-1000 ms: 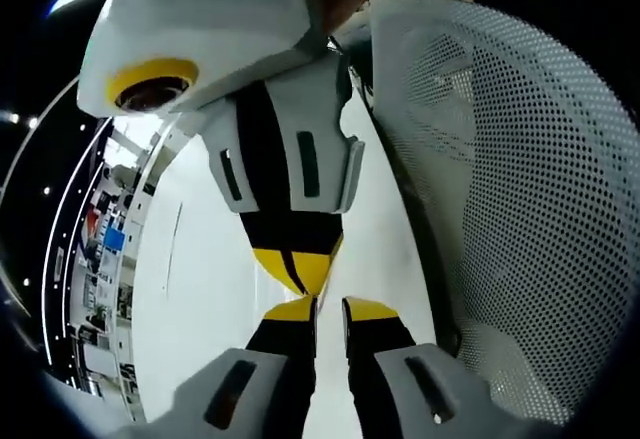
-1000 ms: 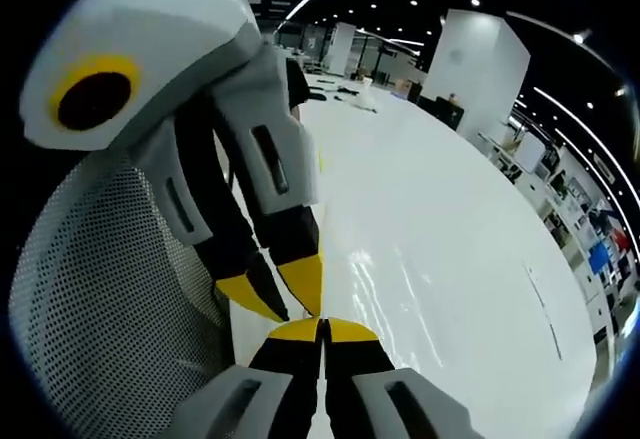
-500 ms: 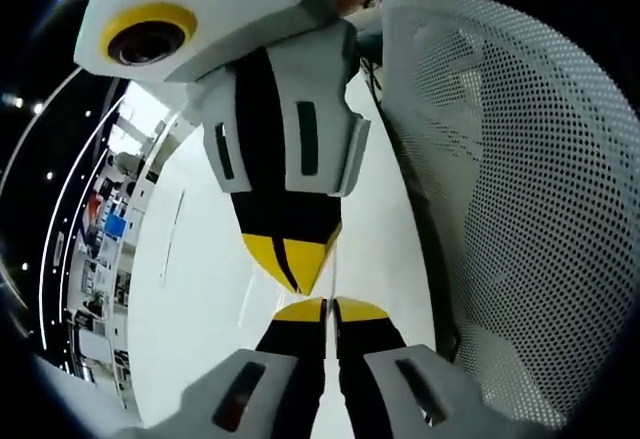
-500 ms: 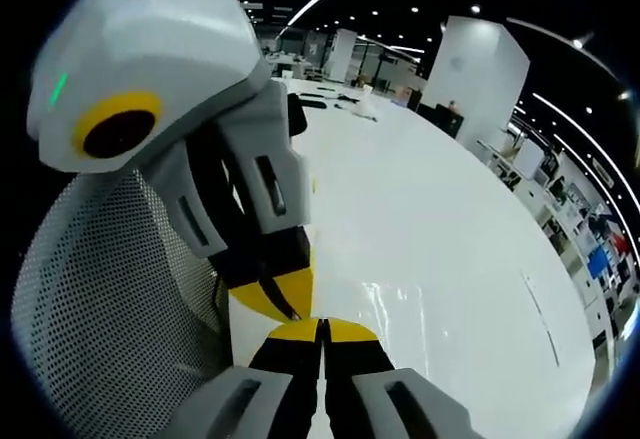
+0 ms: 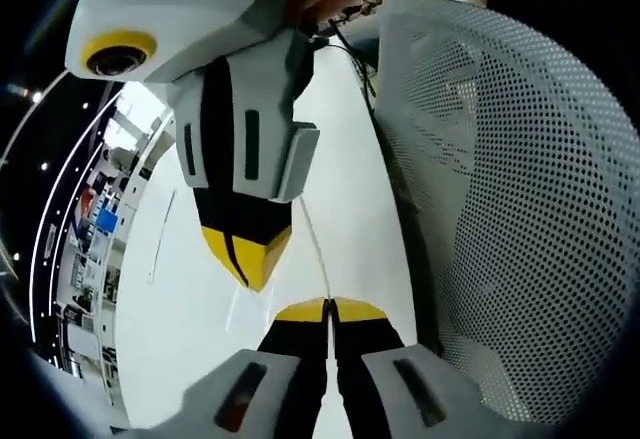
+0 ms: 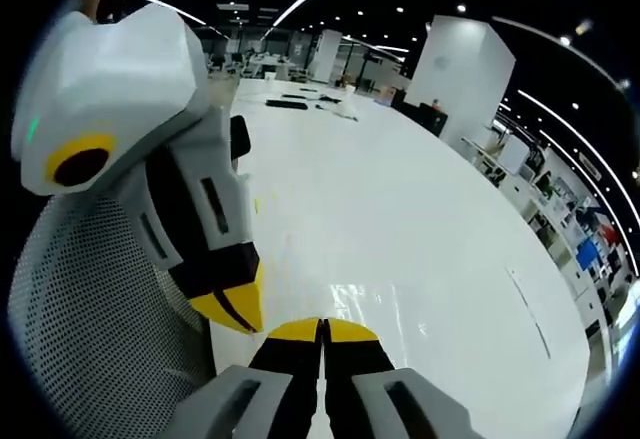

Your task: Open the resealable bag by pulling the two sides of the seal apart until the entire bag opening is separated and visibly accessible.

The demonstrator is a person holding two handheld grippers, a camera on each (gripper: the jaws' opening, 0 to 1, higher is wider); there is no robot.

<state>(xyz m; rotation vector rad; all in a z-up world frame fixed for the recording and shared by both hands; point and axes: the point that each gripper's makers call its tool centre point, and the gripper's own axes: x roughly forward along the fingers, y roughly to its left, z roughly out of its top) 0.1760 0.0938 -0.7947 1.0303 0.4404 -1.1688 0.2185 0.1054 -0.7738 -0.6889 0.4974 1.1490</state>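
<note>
Left tool (image 5: 328,311) jaws pressed flat together, yellow tips meeting with no gap to be seen. Right tool (image 5: 245,259) comes down toward it in the left gripper view, its tips likewise closed to a single wedge, hanging near the left tool's tips but apart from them, off to one side. Resealable bag (image 5: 314,249): clear film, very hard to read; the only trace is a thin pale line rising from the left tool's tips and passing behind the right tool's body. Judged to be an edge of the bag or its seal, pinched at the left tool's tips; cannot confirm the pinch, nor tell whether the right tool has any film in its jaws. In the right gripper view only a faint streak shows just beyond the right tool's own closed tips, too weak to call. Seal state not readable; no parted mouth visible near the left tool. Step in hand, by judgement: the two tools each on one side of the seal with the pull just under way, opening not yet shown. Next move calls for drawing the right tool straight away from the left tool, across the seal rather than along it, with both grips kept firm on slippery film, then working along the strip until the whole mouth gapes. Beyond the left tool: glossy white desk (image 5: 200,299) beneath both tools, and a white perforated mesh chair back (image 5: 520,209) close beside the left tool on the side away from the right tool.
</note>
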